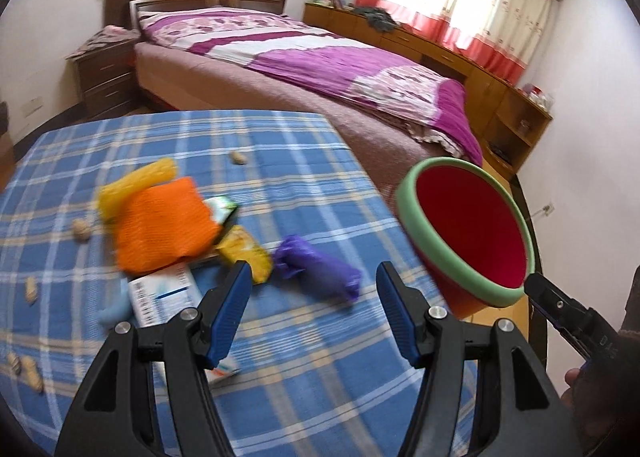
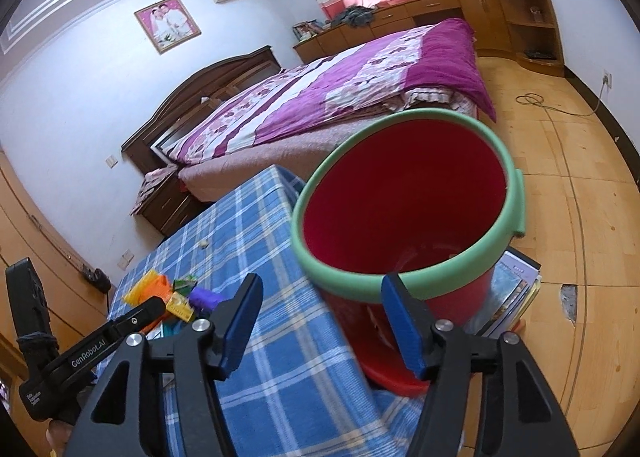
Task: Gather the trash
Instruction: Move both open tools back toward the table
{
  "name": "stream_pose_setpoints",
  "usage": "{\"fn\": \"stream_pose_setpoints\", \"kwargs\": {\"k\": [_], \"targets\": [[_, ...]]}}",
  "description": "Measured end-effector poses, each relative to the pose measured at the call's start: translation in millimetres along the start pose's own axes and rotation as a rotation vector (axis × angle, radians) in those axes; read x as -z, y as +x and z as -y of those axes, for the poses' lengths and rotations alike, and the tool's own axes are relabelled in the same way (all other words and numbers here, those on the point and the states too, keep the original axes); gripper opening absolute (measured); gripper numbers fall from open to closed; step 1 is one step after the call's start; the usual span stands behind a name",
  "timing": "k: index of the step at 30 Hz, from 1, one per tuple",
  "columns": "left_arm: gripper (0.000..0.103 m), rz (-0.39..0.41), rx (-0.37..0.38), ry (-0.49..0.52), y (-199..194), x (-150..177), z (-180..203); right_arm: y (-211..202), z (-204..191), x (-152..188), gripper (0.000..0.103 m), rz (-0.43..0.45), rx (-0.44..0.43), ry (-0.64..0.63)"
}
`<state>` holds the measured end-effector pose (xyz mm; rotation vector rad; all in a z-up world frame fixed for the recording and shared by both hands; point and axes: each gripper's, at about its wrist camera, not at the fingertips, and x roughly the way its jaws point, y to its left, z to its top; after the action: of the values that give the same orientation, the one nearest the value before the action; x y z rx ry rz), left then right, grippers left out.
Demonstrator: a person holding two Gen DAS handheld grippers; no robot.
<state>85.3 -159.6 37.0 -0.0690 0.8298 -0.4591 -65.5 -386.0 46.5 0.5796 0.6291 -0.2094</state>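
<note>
With both the left gripper [image 1: 314,313] and right gripper [image 2: 320,321] spread and empty, we poise the left over the purple wrapper [image 1: 318,271] mid-tabletop, next to pinch it for the red bucket [image 2: 404,217] at the right edge.

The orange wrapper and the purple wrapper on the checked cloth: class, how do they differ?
The orange wrapper is bigger and lies in a pile of litter; the purple wrapper is smaller, crumpled, and lies apart, nearer the red bucket. Both rest on the cloth, unheld.
</note>
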Motion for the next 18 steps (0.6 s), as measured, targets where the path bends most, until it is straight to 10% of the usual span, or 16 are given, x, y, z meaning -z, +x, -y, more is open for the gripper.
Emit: {"fn": "stream_pose_setpoints", "kwargs": {"k": [18], "targets": [[0.064,0.020,-0.133,-0.106,-34,21,-74,26,-70,23,0.072,-0.109,-0.075,-0.144]]}}
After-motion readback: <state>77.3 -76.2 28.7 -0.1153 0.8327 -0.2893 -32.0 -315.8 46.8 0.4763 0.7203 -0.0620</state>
